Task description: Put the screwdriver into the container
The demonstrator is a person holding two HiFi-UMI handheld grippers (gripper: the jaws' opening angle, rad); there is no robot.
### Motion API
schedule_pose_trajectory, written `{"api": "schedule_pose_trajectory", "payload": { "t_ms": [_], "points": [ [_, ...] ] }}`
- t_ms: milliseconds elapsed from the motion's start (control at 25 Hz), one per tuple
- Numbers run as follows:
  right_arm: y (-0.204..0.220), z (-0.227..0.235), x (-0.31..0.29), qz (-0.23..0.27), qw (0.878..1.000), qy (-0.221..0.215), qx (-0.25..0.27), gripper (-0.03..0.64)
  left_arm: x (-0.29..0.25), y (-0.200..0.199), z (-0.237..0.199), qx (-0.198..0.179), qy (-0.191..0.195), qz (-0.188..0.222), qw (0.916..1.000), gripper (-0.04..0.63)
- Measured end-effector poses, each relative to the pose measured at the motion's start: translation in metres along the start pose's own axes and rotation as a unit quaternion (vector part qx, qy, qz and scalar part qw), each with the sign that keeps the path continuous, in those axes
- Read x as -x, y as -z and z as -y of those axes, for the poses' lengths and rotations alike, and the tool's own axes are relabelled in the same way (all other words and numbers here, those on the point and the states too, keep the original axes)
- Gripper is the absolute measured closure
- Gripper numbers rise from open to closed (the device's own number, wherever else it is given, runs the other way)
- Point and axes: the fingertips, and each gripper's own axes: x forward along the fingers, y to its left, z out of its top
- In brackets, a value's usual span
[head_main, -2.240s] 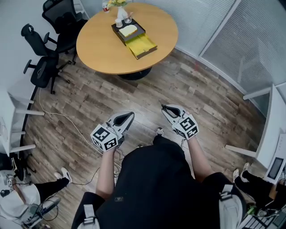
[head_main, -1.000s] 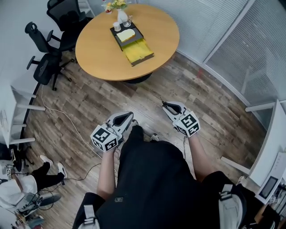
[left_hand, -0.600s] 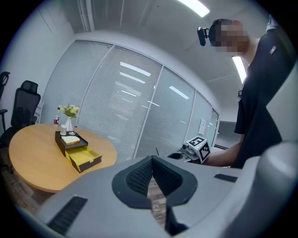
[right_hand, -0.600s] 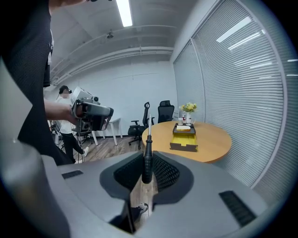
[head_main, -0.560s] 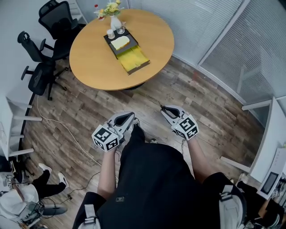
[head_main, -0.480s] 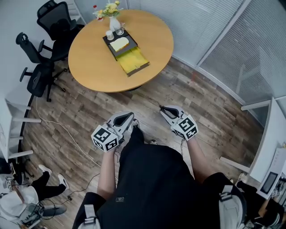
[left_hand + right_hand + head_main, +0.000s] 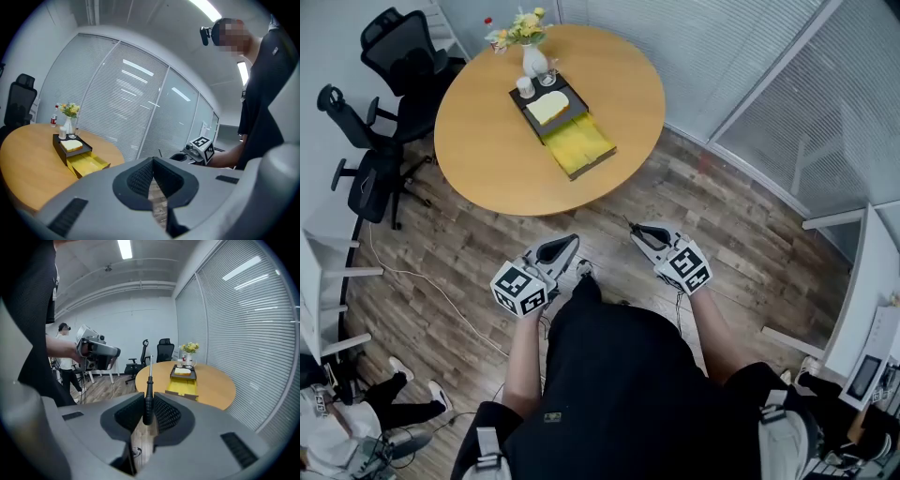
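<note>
Right gripper jaws clamped on the screwdriver handle, shaft sticking out ahead along the jaw line. Yellow container sits far ahead, slightly left, on the round table, well apart. Left gripper: jaws together, nothing between.

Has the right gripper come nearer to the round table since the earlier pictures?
Yes. In the head view, the right gripper, shut on the screwdriver, is now much nearer the round table; less wooden floor lies between them.
</note>
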Motion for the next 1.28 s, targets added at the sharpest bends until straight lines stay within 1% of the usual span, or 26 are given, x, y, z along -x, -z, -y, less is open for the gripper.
{"api": "schedule_pose_trajectory", "payload": {
  "t_ms": [240,400,600,800,1040,1280],
  "points": [
    [-0.005,0.018,-0.025,-0.012,1.0,0.016,-0.005,0.56,-0.015,-0.013,-0.037,0.002,0.026,-0.007,0.9996,0.594],
    [-0.009,0.03,-0.04,-0.017,0.999,0.038,-0.014,0.56,-0.021,-0.018,-0.06,0.003,0.045,-0.013,0.9989,0.594],
    [-0.018,0.037,-0.064,-0.022,0.999,0.044,-0.016,0.56,-0.021,-0.03,-0.09,-0.003,0.057,-0.012,0.9983,0.594],
    [-0.03,0.042,-0.091,-0.026,0.999,0.047,-0.004,0.56,-0.017,-0.042,-0.12,-0.006,0.062,-0.01,0.998,0.594],
    [-0.05,0.044,-0.121,-0.017,0.999,0.048,0.003,0.56,-0.007,-0.049,-0.145,-0.012,0.067,-0.011,0.9976,0.594],
    [-0.046,0.046,-0.132,-0.023,0.999,0.036,-0.002,0.56,0.004,-0.047,-0.158,-0.005,0.046,-0.005,0.9989,0.594]
  ]
}}
